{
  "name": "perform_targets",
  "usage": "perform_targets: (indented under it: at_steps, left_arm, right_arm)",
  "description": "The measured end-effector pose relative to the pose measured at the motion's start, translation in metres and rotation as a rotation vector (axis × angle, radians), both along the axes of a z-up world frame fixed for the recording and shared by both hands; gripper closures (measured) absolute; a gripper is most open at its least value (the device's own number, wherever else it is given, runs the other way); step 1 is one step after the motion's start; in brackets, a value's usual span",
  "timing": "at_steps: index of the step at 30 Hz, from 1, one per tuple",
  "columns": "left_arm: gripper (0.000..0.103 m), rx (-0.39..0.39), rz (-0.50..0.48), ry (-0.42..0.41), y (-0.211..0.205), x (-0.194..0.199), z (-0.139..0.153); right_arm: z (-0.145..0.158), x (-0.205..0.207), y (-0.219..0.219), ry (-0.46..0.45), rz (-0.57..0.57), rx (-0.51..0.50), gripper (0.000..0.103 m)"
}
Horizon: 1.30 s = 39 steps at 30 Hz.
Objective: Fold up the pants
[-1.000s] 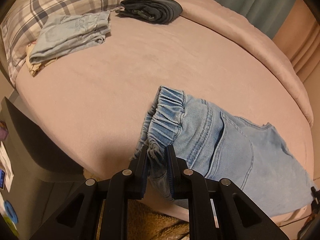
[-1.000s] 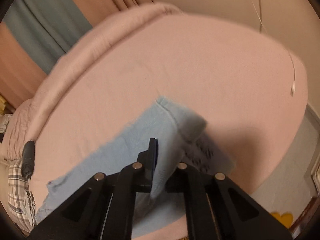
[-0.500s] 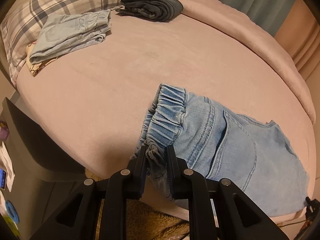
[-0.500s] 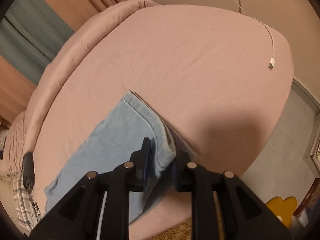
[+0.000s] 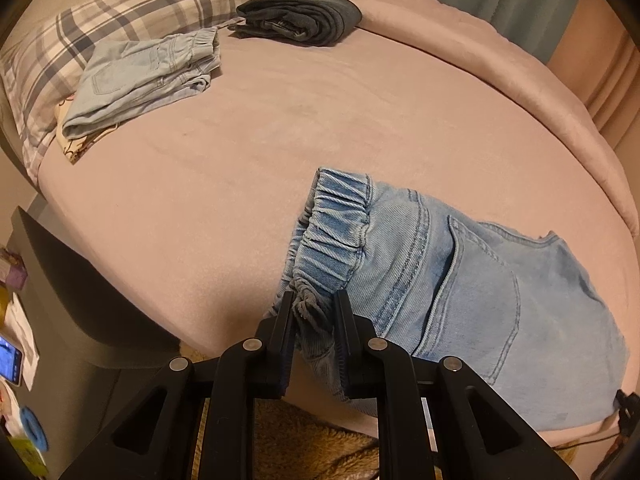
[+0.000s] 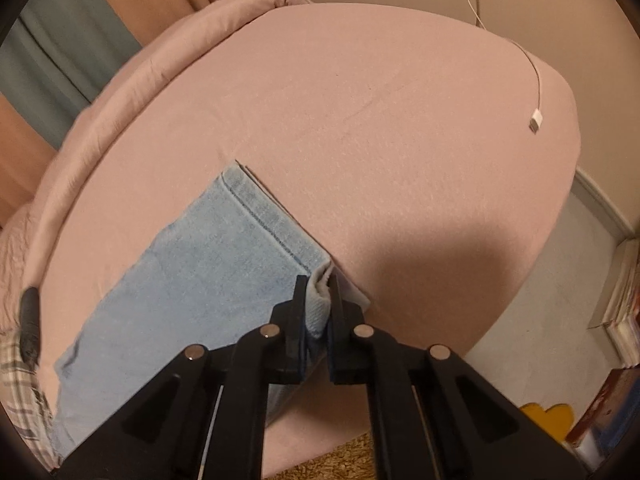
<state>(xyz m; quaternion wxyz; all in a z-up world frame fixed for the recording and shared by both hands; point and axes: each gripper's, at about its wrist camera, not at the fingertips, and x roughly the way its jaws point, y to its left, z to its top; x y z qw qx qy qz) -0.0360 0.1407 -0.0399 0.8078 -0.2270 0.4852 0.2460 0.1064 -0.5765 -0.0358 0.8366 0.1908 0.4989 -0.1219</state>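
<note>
On the pink bed lie light blue jeans, spread flat near the front edge, elastic waistband on the left, back pocket facing up, hem end on the right. Left gripper is pinched tight on the bunched waistband corner at the mattress edge. Right gripper is clamped on the folded hem corner, denim squeezed between the narrow jaws; the jaws opened a little and closed again in the last second, cloth between them throughout.

Bed sheet is smooth, a rolled pink duvet runs along the far side. Plaid pillow at the head, with folded light jeans partly on it, and a folded dark pair just beside that. White charging cable hangs onto the far right corner of the bed.

Room: peach and teal curtains behind the bed, beige wall, shaggy tan rug below the bed edge. Dark grey furniture at the left with clutter and a lit phone. Yellow cloud-shaped object on the floor at right, stacked books near the wall.
</note>
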Motion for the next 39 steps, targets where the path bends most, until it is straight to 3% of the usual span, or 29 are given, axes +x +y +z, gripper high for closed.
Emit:
perform_targets:
  at_steps: [8,10,11,13,14,15,18,21,24,26,28,30,34,35,37,38,39]
  left_arm:
    - [0.087,-0.029,-0.018,-0.028,0.003,-0.004,-0.002]
    - [0.079,-0.033,-0.026,-0.033,0.004,-0.006,0.002]
    - [0.076,-0.039,-0.026,-0.037,0.006,-0.008,0.005]
    - [0.056,-0.056,-0.024,-0.056,0.010,-0.014,0.014]
    - [0.050,-0.065,-0.021,-0.079,0.013,-0.017,0.020]
    - [0.040,-0.069,-0.021,-0.117,0.018,-0.021,0.028]
    - [0.023,-0.051,-0.048,-0.218,0.027,-0.018,0.048]
    - [0.022,-0.047,-0.076,-0.248,0.034,-0.001,0.050]
    - [0.022,-0.124,-0.124,-0.233,0.039,0.026,0.035]
    - [0.022,-0.165,-0.142,-0.189,0.040,0.042,0.020]
    - [0.022,-0.166,-0.157,-0.148,0.039,0.052,0.008]
    - [0.023,-0.159,-0.156,-0.106,0.038,0.057,-0.008]
    - [0.040,-0.129,-0.158,-0.106,0.031,0.049,-0.017]
    - [0.047,-0.118,-0.170,-0.124,0.027,0.045,-0.016]
    - [0.050,-0.084,-0.177,-0.128,0.020,0.039,-0.013]
    - [0.053,-0.069,-0.178,-0.138,0.017,0.036,-0.010]
    - [0.055,-0.065,-0.172,-0.144,0.016,0.034,-0.008]
  right_arm:
    - [0.005,0.010,0.010,0.045,0.002,-0.088,0.098]
    - [0.013,0.019,0.022,0.081,0.007,-0.155,0.094]
    - [0.021,0.024,0.032,0.109,0.005,-0.223,0.090]
    - [0.038,0.029,0.051,0.107,0.023,-0.306,0.074]
    - [0.050,0.033,0.065,0.079,0.047,-0.343,0.058]
    - [0.066,0.034,0.086,0.034,0.095,-0.369,0.047]
    - [0.092,0.047,0.152,-0.059,0.281,-0.339,0.045]
    - [0.098,0.061,0.234,-0.106,0.573,-0.145,0.040]
    - [0.082,0.072,0.320,-0.029,0.849,0.064,0.041]
    - [0.069,0.075,0.367,0.030,0.969,0.132,0.041]
    - [0.054,0.080,0.405,0.075,1.053,0.123,0.041]
    - [0.035,0.087,0.437,0.121,1.095,0.047,0.041]
    - [-0.011,0.100,0.466,0.280,1.152,0.031,0.042]
    - [-0.019,0.097,0.468,0.298,1.175,0.028,0.050]
    - [-0.017,0.086,0.470,0.221,1.220,-0.017,0.058]
    - [-0.014,0.086,0.471,0.193,1.215,-0.036,0.080]
    - [-0.011,0.089,0.468,0.196,1.183,-0.029,0.091]
